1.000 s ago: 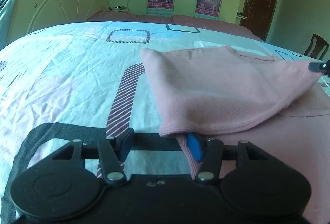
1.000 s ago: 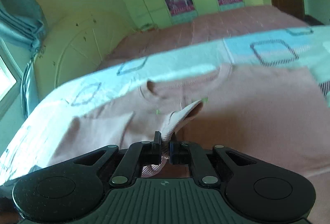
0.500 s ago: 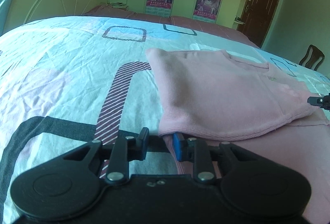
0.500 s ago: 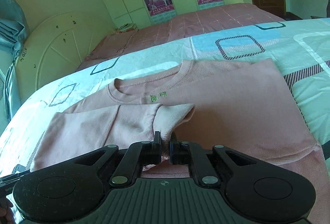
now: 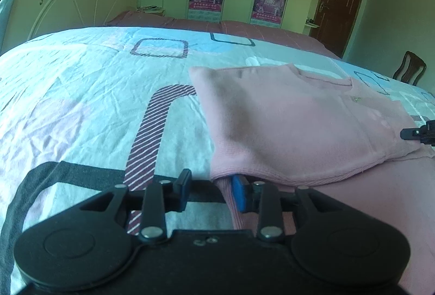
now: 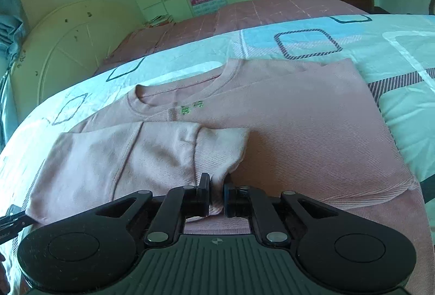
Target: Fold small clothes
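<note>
The pink sweater (image 6: 285, 132) lies flat on the bedsheet (image 5: 81, 104), neck hole toward the headboard, and I'm working on it from the hem side. My right gripper (image 6: 216, 198) has its fingers nearly closed, with a pinch of ribbed cuff (image 6: 216, 209) between the pads. That sleeve (image 6: 141, 159) is laid across the chest now, its end reaching to about the middle of the body, just below the little green mark under the collar.

My left gripper (image 5: 209, 190) is wide open and holds nothing. The blue pad sits tucked right under the edge of the folded-over side panel (image 5: 299, 132), the black one out over the sheet. That panel looks already turned in over the body, its fold line running straight up toward the shoulder. In the left view I can spot the tip of my right gripper at the far edge, touching the cloth.

So, as I judge it: both sides look brought in, and this sleeve only wants releasing. What's left is the fold from hem up to collar, plus a bit of smoothing, since the sleeve is bunched near the cuff. I'd call it roughly halfway.
</note>
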`<move>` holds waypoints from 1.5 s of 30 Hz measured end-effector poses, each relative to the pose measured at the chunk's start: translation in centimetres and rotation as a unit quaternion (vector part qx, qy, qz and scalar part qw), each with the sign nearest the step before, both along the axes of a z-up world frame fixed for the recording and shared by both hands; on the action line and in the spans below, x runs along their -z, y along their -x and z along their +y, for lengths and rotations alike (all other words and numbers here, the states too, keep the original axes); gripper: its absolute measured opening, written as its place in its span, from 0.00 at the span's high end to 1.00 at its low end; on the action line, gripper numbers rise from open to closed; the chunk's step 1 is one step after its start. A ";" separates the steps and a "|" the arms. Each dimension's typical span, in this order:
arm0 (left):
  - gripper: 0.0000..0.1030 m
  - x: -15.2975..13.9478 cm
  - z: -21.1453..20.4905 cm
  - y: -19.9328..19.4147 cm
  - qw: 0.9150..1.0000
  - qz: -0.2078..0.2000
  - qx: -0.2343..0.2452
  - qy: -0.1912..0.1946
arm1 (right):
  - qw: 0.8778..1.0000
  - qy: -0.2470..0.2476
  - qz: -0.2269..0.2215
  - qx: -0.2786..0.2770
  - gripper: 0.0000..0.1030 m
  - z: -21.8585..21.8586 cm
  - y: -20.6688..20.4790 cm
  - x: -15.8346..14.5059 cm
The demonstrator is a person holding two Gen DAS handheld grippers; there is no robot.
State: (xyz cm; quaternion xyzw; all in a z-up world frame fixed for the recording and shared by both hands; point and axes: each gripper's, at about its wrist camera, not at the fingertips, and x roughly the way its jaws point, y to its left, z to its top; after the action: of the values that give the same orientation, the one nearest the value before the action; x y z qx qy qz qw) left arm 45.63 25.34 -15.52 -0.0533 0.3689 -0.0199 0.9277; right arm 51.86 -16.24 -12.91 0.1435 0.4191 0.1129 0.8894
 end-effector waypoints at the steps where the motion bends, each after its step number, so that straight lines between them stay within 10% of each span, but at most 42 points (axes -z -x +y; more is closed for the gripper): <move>1: 0.68 -0.1 0.0 0.0 1.000 -0.006 0.003 0.007 | 1.000 -0.009 -0.003 -0.001 0.55 -0.1 -0.4 0.2; 6: 0.73 0.3 0.0 -0.7 1.000 0.005 0.004 0.012 | 1.000 -0.026 0.009 0.005 0.56 -0.2 -3.3 1.6; 8: 0.77 0.5 0.4 -0.8 1.000 0.008 -0.001 0.021 | 0.999 -0.029 0.005 -0.018 0.95 0.1 -3.8 1.3; 13: 0.77 0.8 0.4 -0.5 1.000 0.006 -0.005 0.019 | 0.993 0.009 -0.119 -0.017 0.96 0.6 -1.8 -2.0; 17: 0.73 0.8 0.2 -0.6 1.000 0.009 -0.003 0.011 | 0.999 0.030 -0.013 -0.019 0.96 0.6 -4.2 1.8; 22: 0.24 -0.2 0.8 1.8 1.000 -0.010 0.015 -0.010 | 1.000 0.022 -0.021 -0.005 0.95 -0.5 -3.4 0.8; 29: 0.32 -3.3 2.2 -0.3 0.996 -0.071 0.000 0.049 | 0.997 0.053 -0.051 -0.017 0.94 0.7 -2.7 -0.8; 35: 0.34 -2.0 -2.7 -10.5 0.997 -0.027 0.071 0.004 | 0.987 0.129 -0.088 -0.032 0.94 4.2 -4.1 -0.5; 40: 0.34 1.5 -2.0 -14.8 0.996 0.014 0.068 -0.053 | 0.983 0.163 -0.036 0.076 0.94 1.3 -6.7 1.1; 45: 0.27 0.1 0.5 -13.5 0.999 -0.019 0.035 0.013 | 0.987 0.136 -0.079 0.042 0.94 2.6 -6.0 -0.2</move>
State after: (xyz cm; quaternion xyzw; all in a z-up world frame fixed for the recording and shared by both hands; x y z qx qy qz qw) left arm 59.16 25.85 -15.58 -0.0519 0.3528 -0.0584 0.9324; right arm 57.87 -13.60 -12.70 0.0294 0.3527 0.0289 0.9348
